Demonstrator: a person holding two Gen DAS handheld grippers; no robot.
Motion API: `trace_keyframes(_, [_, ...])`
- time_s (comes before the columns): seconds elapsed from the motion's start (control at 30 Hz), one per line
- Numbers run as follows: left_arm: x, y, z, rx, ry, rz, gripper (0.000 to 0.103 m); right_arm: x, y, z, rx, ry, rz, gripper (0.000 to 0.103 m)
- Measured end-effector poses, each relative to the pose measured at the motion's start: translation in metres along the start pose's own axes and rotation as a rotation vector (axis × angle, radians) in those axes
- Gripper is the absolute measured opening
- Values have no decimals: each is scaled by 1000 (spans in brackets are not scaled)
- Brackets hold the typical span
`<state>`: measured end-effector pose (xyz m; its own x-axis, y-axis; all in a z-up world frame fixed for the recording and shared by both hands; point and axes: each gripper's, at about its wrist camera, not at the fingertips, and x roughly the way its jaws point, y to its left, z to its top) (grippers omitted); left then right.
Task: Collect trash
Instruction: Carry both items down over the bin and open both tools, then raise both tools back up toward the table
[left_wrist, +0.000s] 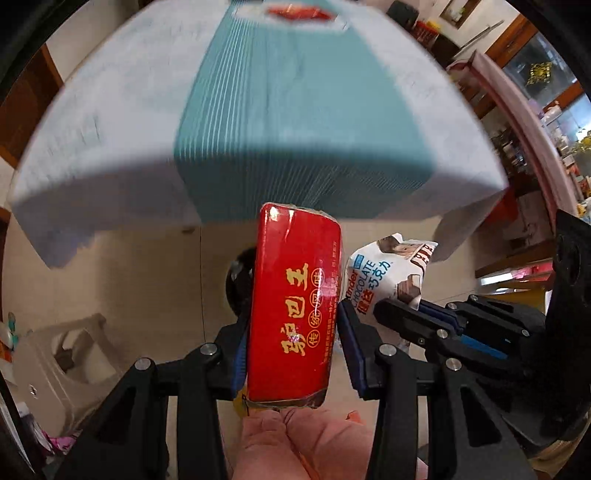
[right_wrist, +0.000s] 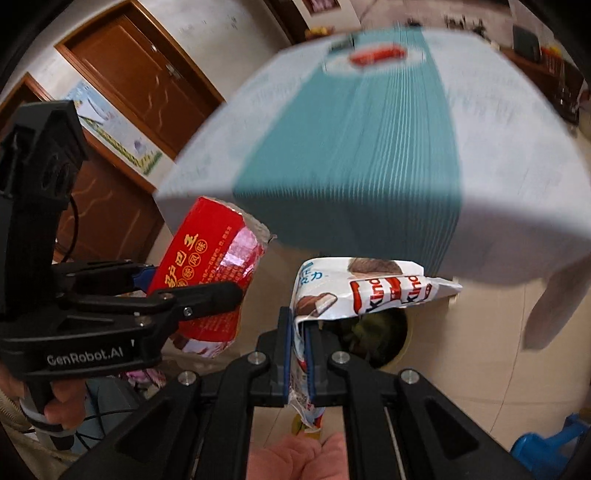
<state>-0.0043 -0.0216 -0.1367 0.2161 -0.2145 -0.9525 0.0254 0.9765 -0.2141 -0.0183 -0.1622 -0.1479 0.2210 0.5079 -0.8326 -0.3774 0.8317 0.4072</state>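
Below the edge of the table (left_wrist: 110, 122) we hold two pieces of trash above the floor. Our left hand-held gripper (left_wrist: 291, 328) is closed on the red snack box (left_wrist: 295, 306), and our right hand-held gripper (right_wrist: 300, 354) is almost shut on the white chocolate wrapper (right_wrist: 369, 288). Near the right one we see the open mouth of a bin (right_wrist: 373, 339), so we judge both pieces are picked and only the dropping remains. One more red package (left_wrist: 299, 13) lies on the far part of the table, not yet collected. The box's long axis runs along the fingers, pointing away and down; the wrapper bends sideways above the pads.
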Motion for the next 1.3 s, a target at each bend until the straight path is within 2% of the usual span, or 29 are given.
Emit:
trace_keyframes(0.17, [95,31,-12,-19,37,-25,42,88,-33,-31,42,67,-35,6])
trace_keyframes(0.3, [167,48,-12,-1,29,-18,43,161,-69,-49,47,97,-77,6])
trace_keyframes(0.4, [214,60,-8,7,22,-12,46,208,-95,-59,63,113,-70,7])
trace_keyframes(0.47, [240,68,-5,3,27,1,55,233,-109,-60,68,130,-73,7])
trace_keyframes(0.53, [259,76,-4,-6,29,11,83,259,-120,-59,69,147,-74,7])
trace_keyframes(0.6, [273,85,-4,-15,25,21,92,277,-126,-59,59,149,-96,11])
trace_keyframes(0.63, [278,89,-5,-18,22,29,93,284,-129,-58,57,146,-105,15])
trace_keyframes(0.7, [282,96,-7,-26,16,43,93,291,-132,-57,65,134,-111,33])
trace_keyframes(0.77, [284,101,-7,-38,14,51,93,295,-128,-56,66,120,-115,42])
trace_keyframes(0.93, [268,113,-14,-89,-14,63,94,287,-118,-53,58,100,-136,43])
trace_keyframes(1.07, [242,121,-26,-135,-25,55,94,263,-110,-51,70,83,-152,43])
trace_keyframes(1.3, [149,119,-46,-158,-59,58,94,187,-77,-41,110,42,-159,43])
